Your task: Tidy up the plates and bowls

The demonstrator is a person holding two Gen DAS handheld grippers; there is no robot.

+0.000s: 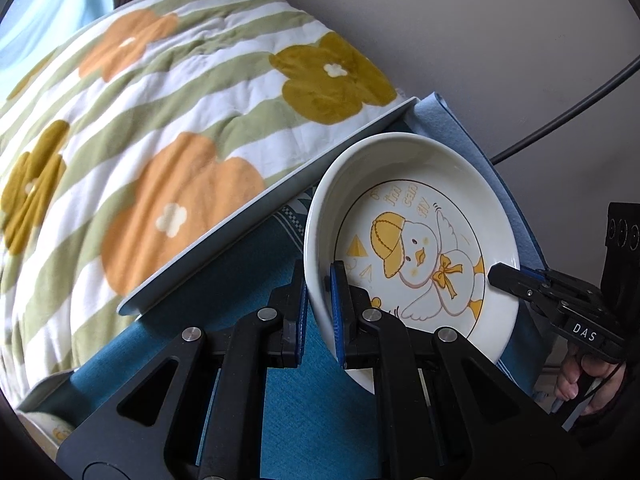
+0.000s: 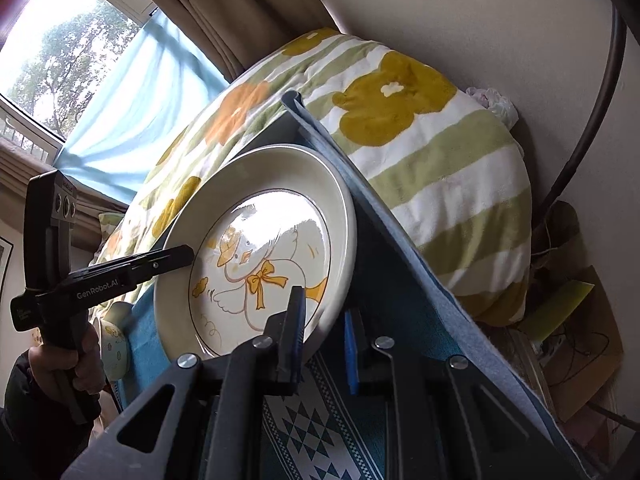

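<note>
Now, plate: white duck-print plate [image 1: 416,240] held tilted over the teal tablecloth [image 1: 296,412].
Left gripper [image 1: 319,300]: clenched on its near rim.
Right gripper [image 2: 325,332]: clenched on the opposite rim.
Behind: flowered blanket [image 1: 160,128].

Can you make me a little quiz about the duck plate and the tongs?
1. True or false: both tongs pinch the duck plate.
2. Which side of the plate do the left tongs grip in the left wrist view: A left rim, B top rim?
3. What lies under the plate?

Key: 1 true, the right tongs also clamp its rim. 2 A. 3 a teal patterned cloth.
</note>
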